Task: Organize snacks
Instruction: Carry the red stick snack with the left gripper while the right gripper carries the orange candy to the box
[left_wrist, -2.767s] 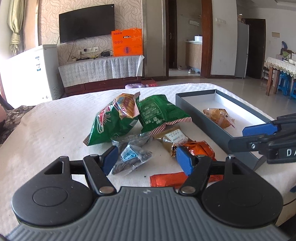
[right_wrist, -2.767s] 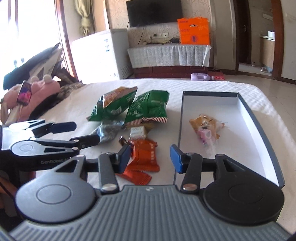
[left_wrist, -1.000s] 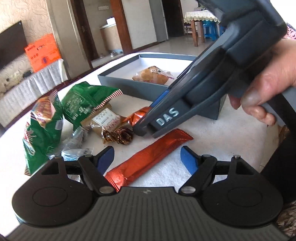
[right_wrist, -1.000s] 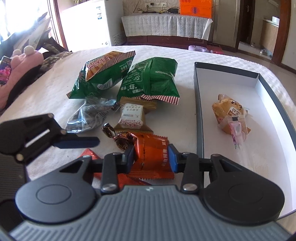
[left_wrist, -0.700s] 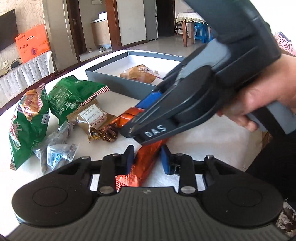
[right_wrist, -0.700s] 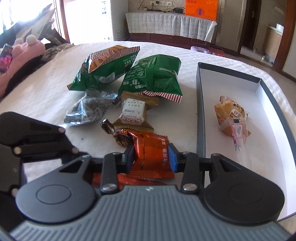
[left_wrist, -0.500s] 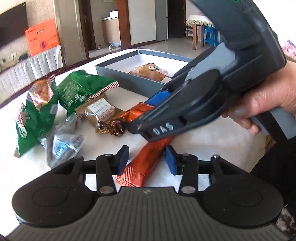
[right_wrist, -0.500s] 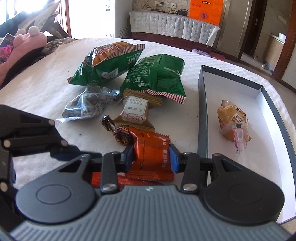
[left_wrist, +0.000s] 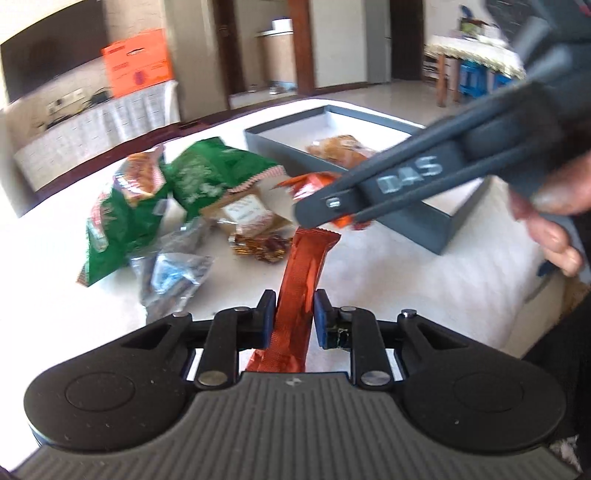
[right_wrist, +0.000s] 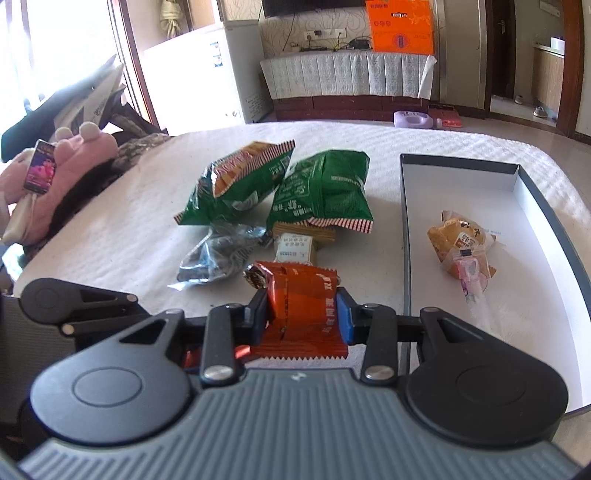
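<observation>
We hold two snacks at once now. The left gripper (left_wrist: 293, 314) is clamped on the long orange bar (left_wrist: 301, 288), which points toward 12 o'clock in the left view. The right gripper (right_wrist: 302, 314) is clamped on the orange wafer pack (right_wrist: 303, 302), w/ the pads pressing both its sides.

We think the step is to carry both to the grey box (right_wrist: 402, 221), which lies at 2 o'clock in the right view and has one bun packet (right_wrist: 460, 240) inside. To do it well, we should lift each snack over the box wall before release, and keep the 2 tools apart, bc they cross closely.

The green bags (right_wrist: 280, 188) lie at 12 o'clock on the white tablecloth (right_wrist: 129, 229). Behind is a living room w/ TV, an orange carton (right_wrist: 400, 26) and a white freezer (right_wrist: 192, 74).
</observation>
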